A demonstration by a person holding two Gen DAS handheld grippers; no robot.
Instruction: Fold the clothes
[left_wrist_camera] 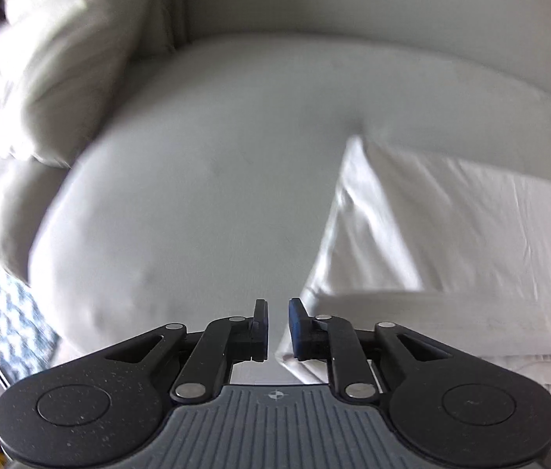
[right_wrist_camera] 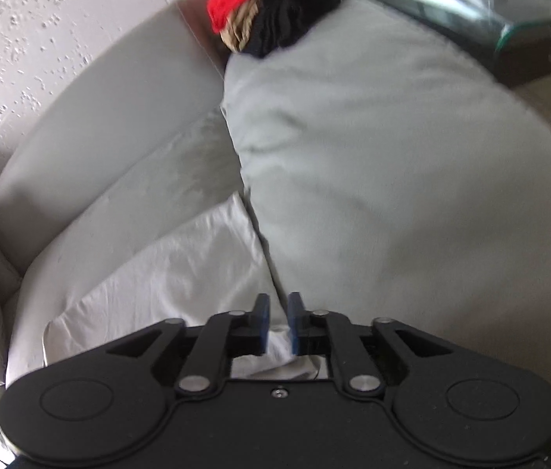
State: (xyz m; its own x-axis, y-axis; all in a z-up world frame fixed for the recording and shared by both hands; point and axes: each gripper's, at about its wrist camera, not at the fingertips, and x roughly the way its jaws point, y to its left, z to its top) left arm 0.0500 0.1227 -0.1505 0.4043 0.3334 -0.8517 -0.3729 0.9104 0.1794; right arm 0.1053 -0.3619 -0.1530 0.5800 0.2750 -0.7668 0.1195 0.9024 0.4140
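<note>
Indoors, a pale grey sofa (left_wrist_camera: 205, 179) fills both wrist views, its seat cushion broad and smooth, a loose back pillow (left_wrist_camera: 52, 70) slumped at the left end in the left view. A blue-and-white patterned rug (left_wrist_camera: 17, 312) shows on the floor beside the seat's front edge. From the right wrist, a textured white wall (right_wrist_camera: 21, 31) rises behind the backrest, a big grey cushion (right_wrist_camera: 392, 179) bulges at centre right, and a heap of clothes (right_wrist_camera: 275, 8), red, tan and black, sits at its far end. A glass-topped table (right_wrist_camera: 529, 31) stands beyond, at upper right.

Both views are blurred. The left claw (left_wrist_camera: 277, 324) points along the seat toward the backrest, held low over the cushion's front edge; its blue-padded fingers stand slightly apart with nothing between them. The right claw (right_wrist_camera: 278, 322) points toward the seam between seat and big cushion, its fingers also a narrow gap apart; white fabric shows behind that gap, but whether the pads pinch it cannot be told.

A white cloth (left_wrist_camera: 451, 234), creased and laid flat with a folded edge nearest the camera, lies on the seat just right of the left claw, its near corner passing under the right finger. In the right view the cloth (right_wrist_camera: 166, 281) spreads left of and beneath the claw, its far corner touching the big cushion's base.
</note>
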